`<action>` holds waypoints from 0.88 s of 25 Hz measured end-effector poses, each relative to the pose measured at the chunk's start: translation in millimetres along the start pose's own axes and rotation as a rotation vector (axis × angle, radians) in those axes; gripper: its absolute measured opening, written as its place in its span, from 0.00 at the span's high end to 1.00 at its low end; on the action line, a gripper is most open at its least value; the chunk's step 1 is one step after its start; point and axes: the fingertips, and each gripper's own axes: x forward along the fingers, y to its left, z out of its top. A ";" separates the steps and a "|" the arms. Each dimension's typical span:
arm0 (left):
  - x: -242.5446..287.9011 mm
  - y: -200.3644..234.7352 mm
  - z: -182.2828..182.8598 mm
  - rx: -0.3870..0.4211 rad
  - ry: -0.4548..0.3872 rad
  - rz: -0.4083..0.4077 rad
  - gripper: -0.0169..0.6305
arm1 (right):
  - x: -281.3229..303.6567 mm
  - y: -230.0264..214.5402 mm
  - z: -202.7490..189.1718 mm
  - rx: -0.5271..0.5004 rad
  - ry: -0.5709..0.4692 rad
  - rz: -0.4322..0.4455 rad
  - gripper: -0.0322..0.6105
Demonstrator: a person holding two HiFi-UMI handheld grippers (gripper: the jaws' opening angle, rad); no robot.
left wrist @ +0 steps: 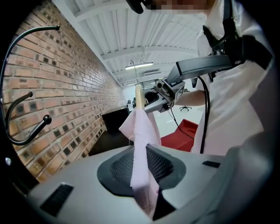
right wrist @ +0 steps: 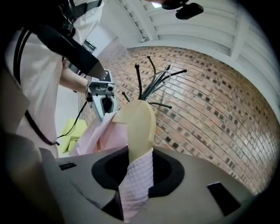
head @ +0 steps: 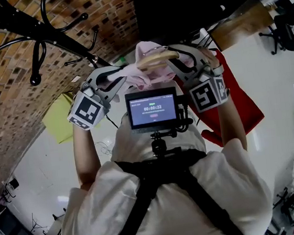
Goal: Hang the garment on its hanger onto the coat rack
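Observation:
A pale wooden hanger (head: 157, 58) carrying a pink garment (head: 147, 76) is held up between my two grippers. My left gripper (head: 112, 77) is shut on a fold of the pink cloth (left wrist: 142, 144), which runs down between its jaws. My right gripper (head: 183, 63) is shut on the hanger's end (right wrist: 139, 127), which is wrapped in pink waffle fabric (right wrist: 135, 183). The black coat rack (head: 37, 32) with curved hooks stands at the upper left against the brick wall. Its hooks (right wrist: 153, 83) show beyond the hanger, apart from it.
A brick wall (head: 10, 119) runs behind the rack. A red cloth (head: 243, 103) and a yellow-green sheet (head: 60, 119) lie on the white floor. A black cabinet (head: 187, 4) stands ahead, office chairs (head: 284, 25) to the right. A small monitor (head: 153, 108) sits on the person's chest rig.

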 end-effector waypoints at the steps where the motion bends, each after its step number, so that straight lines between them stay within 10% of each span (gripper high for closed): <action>1: 3.9 -1.7 6.9 -0.014 -0.005 0.008 0.85 | -1.6 -6.6 -0.3 -0.013 -0.024 0.004 0.81; 22: 4.1 -78.9 62.5 -0.197 0.171 0.415 0.84 | -43.9 -9.8 8.0 -0.113 -0.392 0.278 0.79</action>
